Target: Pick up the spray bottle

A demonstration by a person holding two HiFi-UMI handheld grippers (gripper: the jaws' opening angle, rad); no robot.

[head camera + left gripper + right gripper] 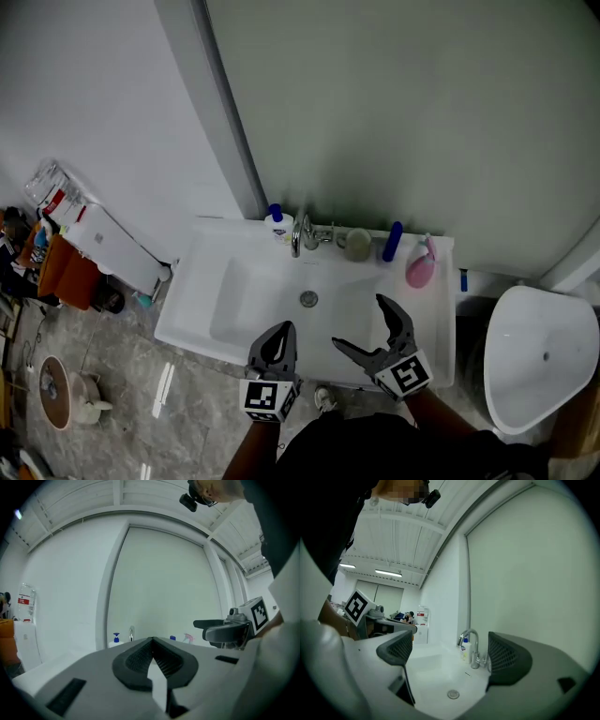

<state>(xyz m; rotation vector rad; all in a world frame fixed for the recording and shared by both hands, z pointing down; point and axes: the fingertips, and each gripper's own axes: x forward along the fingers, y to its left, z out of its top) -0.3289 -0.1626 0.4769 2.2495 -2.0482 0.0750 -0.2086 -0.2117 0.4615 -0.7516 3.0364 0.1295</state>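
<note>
The pink spray bottle (420, 265) stands on the back right rim of the white sink (216, 281), beside a blue bottle (392, 241). In the left gripper view the spray bottle (188, 638) shows small and far off. My left gripper (279, 335) hovers over the sink's front edge, its jaws shut with nothing between them (152, 644). My right gripper (359, 322) hangs over the right half of the basin, short of the bottle, and is open and empty (450, 654). The spray bottle is out of the right gripper view.
A chrome faucet (304, 234) and a white pump bottle (277, 223) stand at the sink's back, with a grey round object (357, 244) beside them. A toilet (544, 356) is to the right, a white appliance (98, 234) to the left. A wall panel rises behind.
</note>
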